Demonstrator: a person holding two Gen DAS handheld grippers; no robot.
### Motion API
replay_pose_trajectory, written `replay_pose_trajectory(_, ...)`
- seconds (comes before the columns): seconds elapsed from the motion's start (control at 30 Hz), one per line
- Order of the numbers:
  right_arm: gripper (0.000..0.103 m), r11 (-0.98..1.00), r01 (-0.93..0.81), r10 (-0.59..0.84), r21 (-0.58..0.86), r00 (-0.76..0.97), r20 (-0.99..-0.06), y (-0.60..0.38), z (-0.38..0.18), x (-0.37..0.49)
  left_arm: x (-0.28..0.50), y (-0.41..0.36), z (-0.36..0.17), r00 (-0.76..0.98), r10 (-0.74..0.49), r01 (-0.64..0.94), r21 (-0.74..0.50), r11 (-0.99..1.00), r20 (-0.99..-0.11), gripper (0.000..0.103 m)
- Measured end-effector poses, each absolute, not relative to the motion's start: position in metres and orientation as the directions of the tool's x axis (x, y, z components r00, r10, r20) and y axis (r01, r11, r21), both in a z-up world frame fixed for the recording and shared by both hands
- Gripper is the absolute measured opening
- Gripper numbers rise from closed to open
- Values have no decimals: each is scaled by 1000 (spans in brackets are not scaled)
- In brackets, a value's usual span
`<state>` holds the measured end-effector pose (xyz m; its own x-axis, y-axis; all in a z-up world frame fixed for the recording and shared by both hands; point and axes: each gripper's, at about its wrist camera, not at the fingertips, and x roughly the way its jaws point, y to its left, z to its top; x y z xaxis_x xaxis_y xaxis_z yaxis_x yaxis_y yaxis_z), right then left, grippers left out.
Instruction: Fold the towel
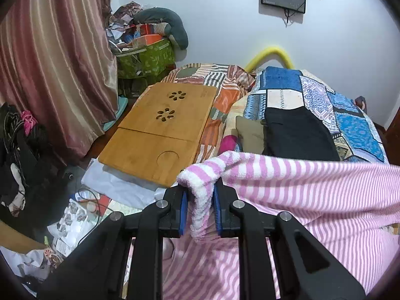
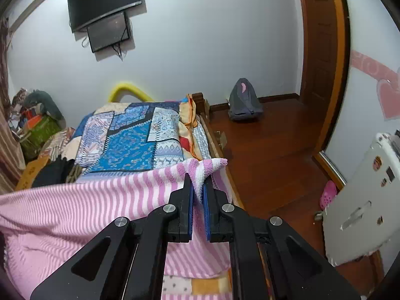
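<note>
Bedroom, white walls, bed (image 2: 140,135) taking up most of both views, covered in a blue patchwork quilt (image 2: 130,137). Wooden lap tray (image 1: 160,132) is lying on the bed's left side, with a dark folded garment (image 1: 297,135) sitting to its right on the quilt. Curtain (image 1: 50,57) is hanging at far left, with a green bag (image 1: 147,60) of clutter behind the tray in the corner. Two dark screens (image 2: 105,7) are mounted on the wall past the foot of the bed. Right-wrist view is also showing a wood floor (image 2: 270,155), a grey backpack (image 2: 243,102) leaning against the wall, a brown door (image 2: 320,47), and a pink clog (image 2: 328,195) near the baseboard. Pink-and-white striped towel (image 1: 312,195) is hanging stretched between the two tools above the bed, its top edge running roughly level and the rest draping down toward the cameras. Left gripper (image 1: 200,195) is clamping one upper corner of the towel, blue pads pressing a thick bunch of fabric, corner tip poking out above the fingers. Right gripper (image 2: 197,190) is pinching the opposite upper corner, jaws nearly together with only a thin fold between them, corner tip sticking out to the right.
</note>
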<state>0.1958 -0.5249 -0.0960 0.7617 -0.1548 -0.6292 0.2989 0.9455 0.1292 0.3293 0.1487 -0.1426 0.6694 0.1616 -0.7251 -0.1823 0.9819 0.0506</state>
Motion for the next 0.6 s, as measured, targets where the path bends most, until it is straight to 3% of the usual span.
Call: replay_pose_trajectory(0.6,6,895,377,-160,238,771,-617,-515,-123,85,222,190,-185,680,51,-157,-77,985,-731,17)
